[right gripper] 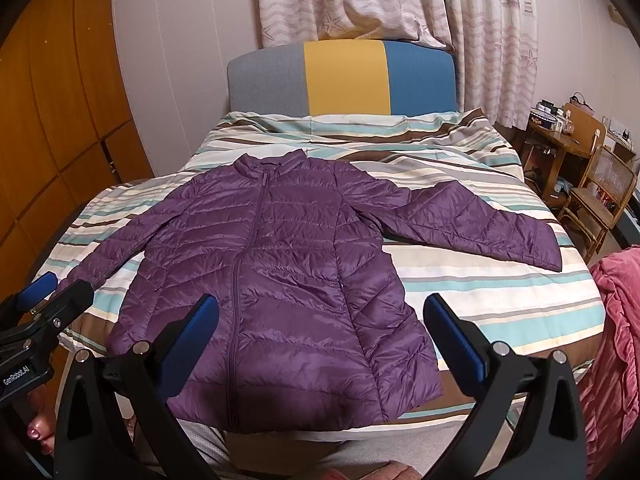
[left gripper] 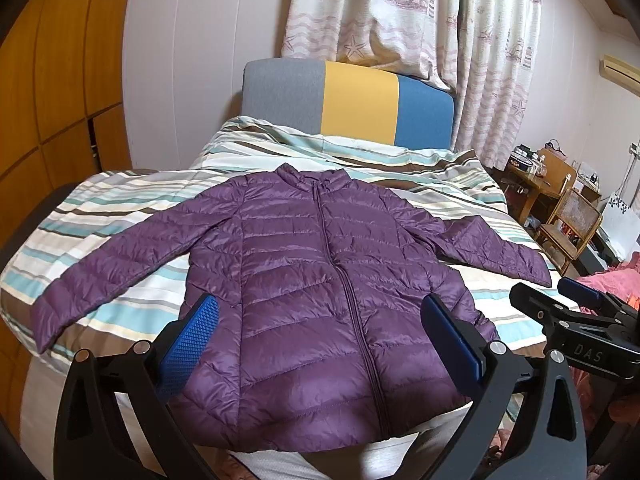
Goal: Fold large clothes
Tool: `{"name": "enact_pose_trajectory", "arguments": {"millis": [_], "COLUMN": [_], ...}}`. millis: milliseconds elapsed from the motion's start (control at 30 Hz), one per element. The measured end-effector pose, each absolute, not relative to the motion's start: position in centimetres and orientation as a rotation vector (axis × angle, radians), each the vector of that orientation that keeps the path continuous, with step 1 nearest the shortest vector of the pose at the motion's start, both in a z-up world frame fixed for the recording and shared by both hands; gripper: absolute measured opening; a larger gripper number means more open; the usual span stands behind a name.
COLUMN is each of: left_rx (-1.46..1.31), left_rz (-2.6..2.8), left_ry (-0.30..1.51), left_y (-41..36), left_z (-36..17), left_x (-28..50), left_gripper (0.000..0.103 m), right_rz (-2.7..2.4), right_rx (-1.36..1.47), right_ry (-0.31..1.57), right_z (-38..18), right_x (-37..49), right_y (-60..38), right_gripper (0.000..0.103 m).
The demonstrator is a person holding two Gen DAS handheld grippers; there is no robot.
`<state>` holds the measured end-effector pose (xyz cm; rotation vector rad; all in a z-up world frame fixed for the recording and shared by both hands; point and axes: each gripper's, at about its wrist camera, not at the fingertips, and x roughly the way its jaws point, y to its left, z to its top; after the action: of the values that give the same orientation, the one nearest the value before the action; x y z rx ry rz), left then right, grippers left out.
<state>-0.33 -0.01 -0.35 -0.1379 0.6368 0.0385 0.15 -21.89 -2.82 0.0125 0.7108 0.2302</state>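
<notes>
Grippers: left gripper [left gripper: 320, 340] and right gripper [right gripper: 320, 340] both hover at the near edge of the bed, side by side, fingers spread wide and holding nothing.
Left gripper: its blue pads [left gripper: 192, 344] frame the lower front of the jacket, above the hem; none of them touches the fabric as far as the views show.
Right gripper: it frames the jacket's lower right part and the bare cover just beside it.
Jacket: purple quilted jacket [left gripper: 320, 280] lies flat, face up, zipped closed, hem at the near edge of the bed, collar toward the headboard.
Sleeves: both spread outward; one sleeve [left gripper: 100, 272] slants to the left edge of the bed, the other sleeve [right gripper: 480, 224] stretches toward the right edge.
Bed cover: striped cover [right gripper: 500, 300] in teal, brown, cream and grey lies under the jacket.
Right side: pink blanket [right gripper: 616, 340] beside the bed's near right corner.
Headboard: headboard [right gripper: 344, 76] in grey, yellow and blue panels at the far end.
Beyond: patterned curtain [left gripper: 420, 12] behind the headboard; wooden chair [right gripper: 600, 196] and desk [right gripper: 560, 140] far right; wooden wardrobe [right gripper: 52, 100] along the left.
</notes>
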Motion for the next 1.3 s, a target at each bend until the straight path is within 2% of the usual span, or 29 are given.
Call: {"name": "enact_pose_trajectory", "arguments": {"millis": [1300], "left_rx": [-0.150], "left_rz": [0.038], "left_ry": [0.650], "left_y": [-0.36], "left_z": [-1.26], "left_x": [-0.79], "left_gripper": [0.100], "right_rz": [0.229], "right_rx": [0.026], "right_ry": [0.731], "right_z": [-3.40], "right_x": [0.54], "right_y": [-21.93], "right_gripper": [0.101]}}
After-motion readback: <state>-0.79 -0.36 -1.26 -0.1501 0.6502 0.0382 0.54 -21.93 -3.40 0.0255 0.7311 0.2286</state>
